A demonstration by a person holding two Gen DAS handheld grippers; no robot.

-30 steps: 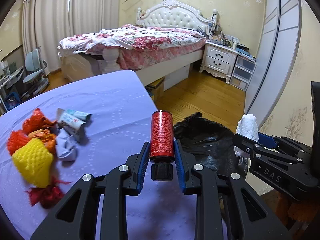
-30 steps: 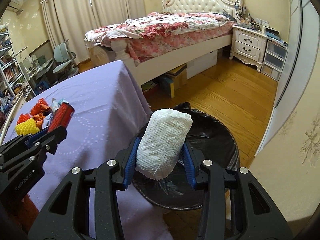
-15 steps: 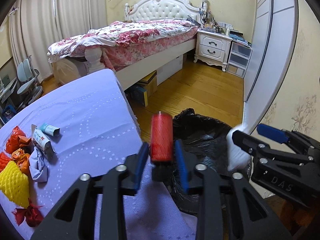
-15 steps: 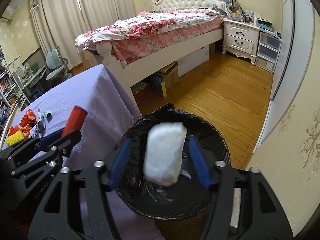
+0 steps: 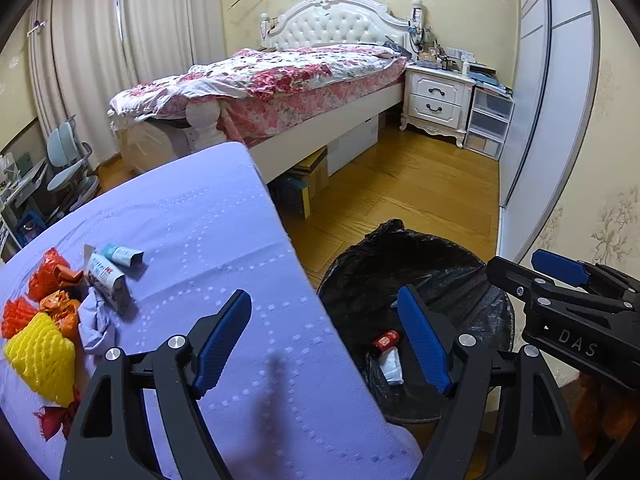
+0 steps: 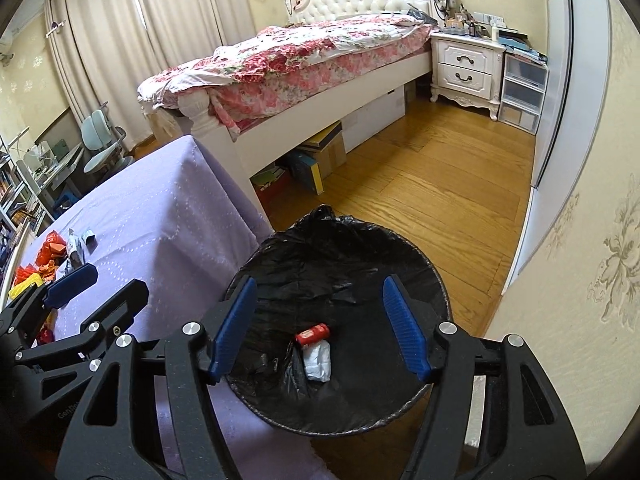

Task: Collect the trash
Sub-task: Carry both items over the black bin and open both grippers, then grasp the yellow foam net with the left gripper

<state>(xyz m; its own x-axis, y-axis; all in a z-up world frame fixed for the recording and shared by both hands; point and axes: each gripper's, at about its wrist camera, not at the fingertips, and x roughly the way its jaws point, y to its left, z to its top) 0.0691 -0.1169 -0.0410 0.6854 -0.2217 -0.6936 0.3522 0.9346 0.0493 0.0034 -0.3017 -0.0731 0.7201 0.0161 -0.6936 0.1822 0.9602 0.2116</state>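
red bottle [image 6: 312, 333] and white wad [image 6: 318, 360] lie touching (on their sides) in black-lined bin [image 6: 434, 276].

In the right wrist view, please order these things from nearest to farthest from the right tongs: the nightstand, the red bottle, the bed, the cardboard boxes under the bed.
1. red bottle: in the black bin, just below the open right tongs.
2. cardboard boxes: on the floor, under the bed's side.
3. bed: beyond the boxes, centre.
4. nightstand: far right, beside the headboard.
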